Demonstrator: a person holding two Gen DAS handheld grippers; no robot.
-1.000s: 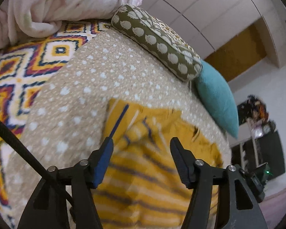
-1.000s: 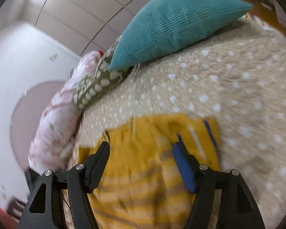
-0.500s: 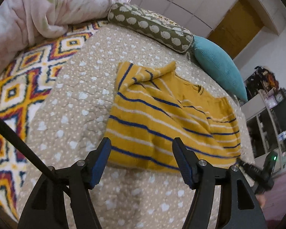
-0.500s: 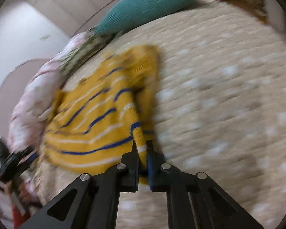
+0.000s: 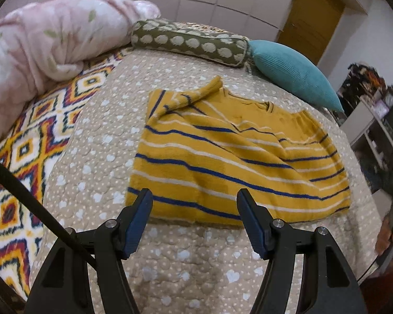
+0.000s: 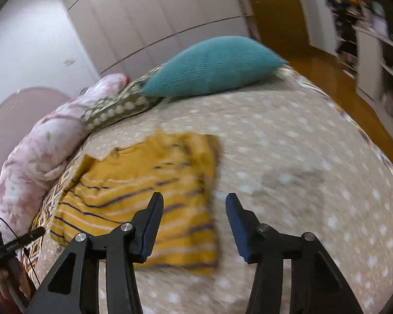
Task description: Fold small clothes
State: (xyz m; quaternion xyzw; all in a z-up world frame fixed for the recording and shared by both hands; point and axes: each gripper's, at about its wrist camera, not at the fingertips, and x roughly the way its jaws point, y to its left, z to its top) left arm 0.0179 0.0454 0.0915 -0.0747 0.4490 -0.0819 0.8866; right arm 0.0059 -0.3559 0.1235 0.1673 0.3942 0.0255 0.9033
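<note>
The yellow striped sweater (image 5: 233, 162) lay spread on the bed's beige dotted bedspread (image 5: 97, 141), filling the middle of the left wrist view; one sleeve (image 5: 196, 95) was folded over its upper left corner, and its hem ran along the lower edge just above the claw tips. The left claw (image 5: 194, 219) stood released at the bottom of the frame, its blue-padded fingers (image 5: 137, 222) apart with nothing between them, hanging over the bare bedspread just short of the hem.

In the right wrist view, which was blurred, the same sweater (image 6: 144, 196) sat in the centre left of the frame. The right claw (image 6: 191, 225) had just been opening; its jaws stood apart and gripped nothing, one finger (image 6: 149, 225) over the sweater's right-hand part and the other over the bedspread (image 6: 301, 183) beside its edge.

Along the top of the bed lay a pink floral blanket (image 5: 47, 39) at upper left, an olive patterned bolster (image 5: 191, 41) beside it, and a teal pillow (image 5: 293, 73) to the right. A bright geometric blanket (image 5: 26, 151) covered the left side of the bed. A person's hand (image 6: 10, 282) showed at the lower left edge of the right view.
</note>
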